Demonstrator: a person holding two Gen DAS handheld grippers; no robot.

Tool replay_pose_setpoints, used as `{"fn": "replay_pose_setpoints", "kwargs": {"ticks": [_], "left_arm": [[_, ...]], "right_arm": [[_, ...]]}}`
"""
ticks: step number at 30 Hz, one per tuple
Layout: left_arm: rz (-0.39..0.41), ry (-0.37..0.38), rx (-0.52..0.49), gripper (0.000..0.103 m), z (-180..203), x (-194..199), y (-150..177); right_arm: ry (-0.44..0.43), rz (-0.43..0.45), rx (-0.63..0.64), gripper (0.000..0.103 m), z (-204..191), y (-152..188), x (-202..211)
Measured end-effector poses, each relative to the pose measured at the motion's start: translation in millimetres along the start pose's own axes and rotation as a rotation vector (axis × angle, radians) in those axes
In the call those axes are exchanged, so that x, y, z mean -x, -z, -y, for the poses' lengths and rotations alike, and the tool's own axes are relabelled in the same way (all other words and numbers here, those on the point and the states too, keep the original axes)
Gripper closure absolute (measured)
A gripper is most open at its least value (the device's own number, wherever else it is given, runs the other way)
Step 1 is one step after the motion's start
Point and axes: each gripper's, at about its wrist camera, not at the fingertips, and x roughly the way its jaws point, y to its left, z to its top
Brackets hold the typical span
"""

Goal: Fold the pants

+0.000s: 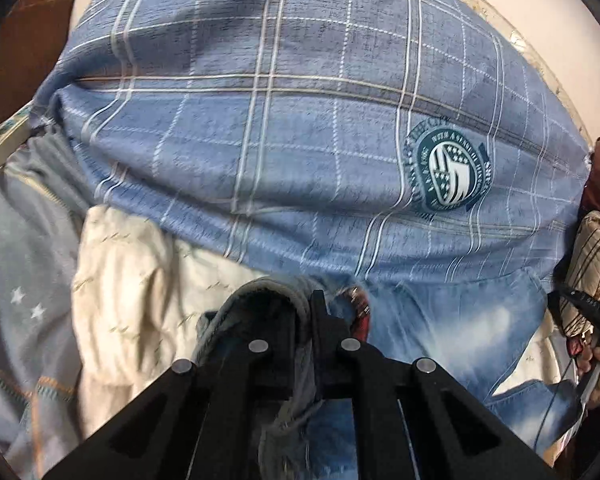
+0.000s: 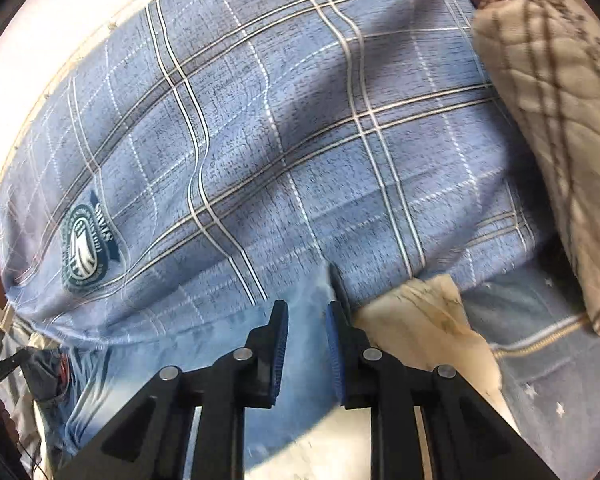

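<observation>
The pants are faded blue jeans (image 1: 440, 332) lying on a blue plaid bedsheet (image 1: 280, 120). In the left wrist view my left gripper (image 1: 300, 312) is shut on the jeans' grey-lined waistband, which bunches around the fingers beside a red tag (image 1: 360, 316). In the right wrist view the jeans (image 2: 204, 364) spread under my right gripper (image 2: 306, 320). Its blue-padded fingers (image 2: 280, 344) stand slightly apart with a raised fold of denim between them; whether they pinch it I cannot tell.
A cream cloth (image 1: 132, 280) and a grey star-print blanket (image 1: 20, 280) lie left of the jeans. A quilted beige cushion (image 2: 552, 120) lies at the right. The sheet carries a round teal badge (image 1: 448, 172). A pale wall (image 1: 540, 8) runs behind the bed.
</observation>
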Motion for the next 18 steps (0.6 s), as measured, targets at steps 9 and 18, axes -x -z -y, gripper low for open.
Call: {"fn": "replay_pose_setpoints", "kwargs": {"ticks": [9, 18], "left_arm": [[0.049, 0.025, -0.05, 0.097, 6, 26, 2], [0.073, 0.031, -0.05, 0.097, 4, 28, 0]], "right_arm": [[-0.107, -0.09, -0.179, 0.039, 19, -11, -9], [-0.001, -0.132, -0.039, 0.024, -7, -34, -88]]}}
